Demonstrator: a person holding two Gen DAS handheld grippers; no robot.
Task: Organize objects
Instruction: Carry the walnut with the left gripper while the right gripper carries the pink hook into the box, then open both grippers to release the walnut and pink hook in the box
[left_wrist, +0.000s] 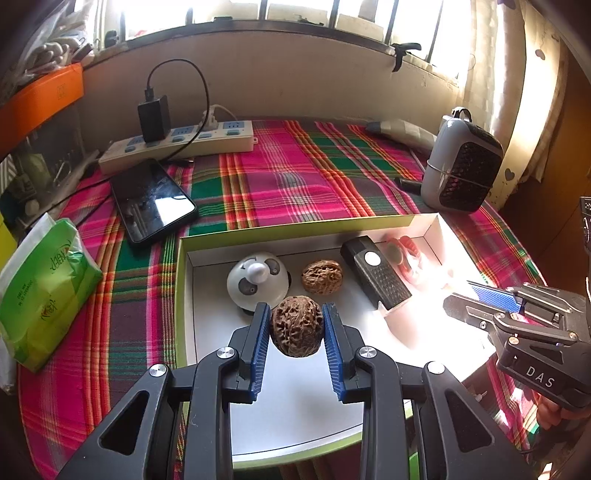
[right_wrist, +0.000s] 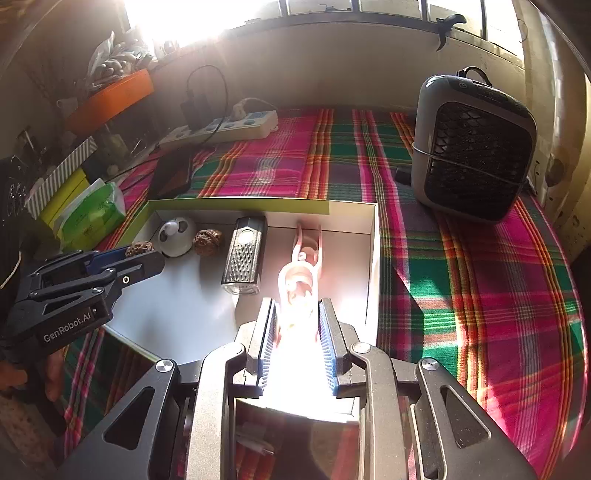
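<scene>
Phone (left_wrist: 153, 201), power strip (left_wrist: 177, 146), tissue pack (left_wrist: 44, 291), heater (left_wrist: 461, 162).

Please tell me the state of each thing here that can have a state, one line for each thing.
left gripper: shut on a walnut, over the box.
right gripper: shut on a pink object, washed out by sun.
box: open, no lid on it.
phone: screen dark, lying flat.
charger: plugged into the power strip.

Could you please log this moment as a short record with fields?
Left gripper: shut on a walnut, above the box.
Right gripper: shut on a pink plastic item, washed out by glare.
Box: white inside, green rim, on plaid cloth.
In box: panda-shaped gadget, second walnut, black remote-like device.
Outside box: phone, tissue pack, heater.
</scene>
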